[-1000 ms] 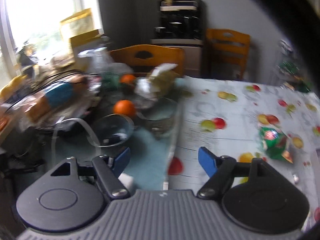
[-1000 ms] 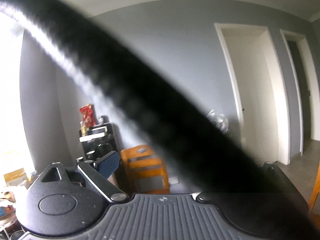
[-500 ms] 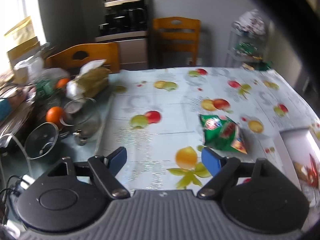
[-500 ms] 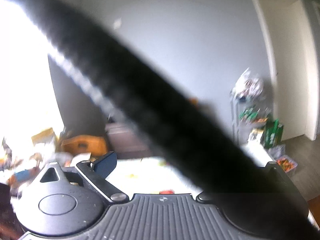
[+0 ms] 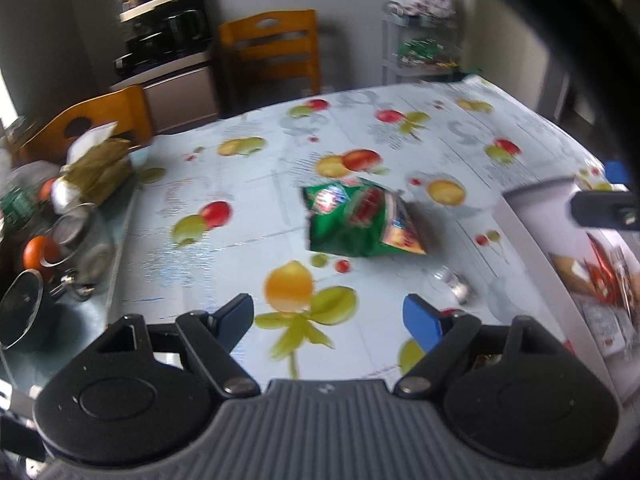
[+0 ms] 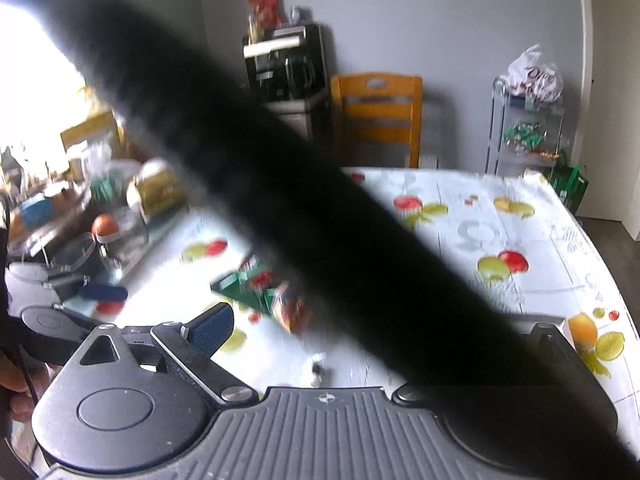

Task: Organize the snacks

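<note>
A green snack bag lies on the fruit-print tablecloth, ahead of my left gripper. That gripper is open, with nothing between its blue pads. The right wrist view shows the same bag just beyond my right gripper. A black strap crosses that view and hides the right finger. The left finger stands wide of the middle and nothing touches it. Part of the right gripper reaches in over a white box.
The white box holds packets at the table's right edge. A small silver object lies near the bag. Glass bowls, oranges and wrapped food crowd the table's left side. Wooden chairs and a wire shelf stand behind.
Both views tipped down toward the table. The left view swung right, from the clutter to the green bag. The right view dropped from the wall to the table.
</note>
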`<state>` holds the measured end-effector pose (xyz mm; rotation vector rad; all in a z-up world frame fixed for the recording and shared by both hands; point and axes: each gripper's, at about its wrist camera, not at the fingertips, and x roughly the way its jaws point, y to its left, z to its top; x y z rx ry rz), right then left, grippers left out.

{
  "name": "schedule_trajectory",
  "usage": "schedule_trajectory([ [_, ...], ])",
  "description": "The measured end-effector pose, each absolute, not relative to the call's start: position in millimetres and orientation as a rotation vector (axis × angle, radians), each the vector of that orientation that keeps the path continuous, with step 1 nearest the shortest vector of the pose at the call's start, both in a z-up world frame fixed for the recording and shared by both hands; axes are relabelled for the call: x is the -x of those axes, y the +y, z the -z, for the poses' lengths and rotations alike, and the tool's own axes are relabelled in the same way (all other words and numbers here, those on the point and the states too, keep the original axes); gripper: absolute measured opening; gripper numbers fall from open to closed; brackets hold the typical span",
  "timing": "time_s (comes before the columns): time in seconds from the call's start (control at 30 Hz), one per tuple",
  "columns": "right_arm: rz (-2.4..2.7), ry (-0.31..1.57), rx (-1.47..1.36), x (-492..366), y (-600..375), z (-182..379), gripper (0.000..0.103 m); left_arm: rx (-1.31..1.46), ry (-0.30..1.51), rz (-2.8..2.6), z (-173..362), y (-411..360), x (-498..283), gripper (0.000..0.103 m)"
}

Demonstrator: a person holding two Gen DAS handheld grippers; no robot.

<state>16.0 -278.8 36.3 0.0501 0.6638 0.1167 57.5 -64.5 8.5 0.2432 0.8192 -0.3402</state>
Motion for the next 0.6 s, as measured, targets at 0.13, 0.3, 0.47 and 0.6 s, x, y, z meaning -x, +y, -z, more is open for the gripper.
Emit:
schedule_trajectory([
  [0.13,-0.135,0.719,-0.021,-14,-280,-20,0.096,-0.291,0.823,0.429,8,-89,-49,0.083],
  [0.3,-0.141,0.771,0.004,-11,-285,-8,0.089,-0.34,0.82,0.537,32,-117,-40,0.082],
  [0.47,-0.138,0.808,0.016,-12,-290,2,0.084,-0.381,0.825,0.624,56,-139,-31,0.081],
  [0.6,-0.146,0.823,0.038,-14,-289,8,0.083,-0.403,0.851,0.663,72,-150,-29,0.07],
])
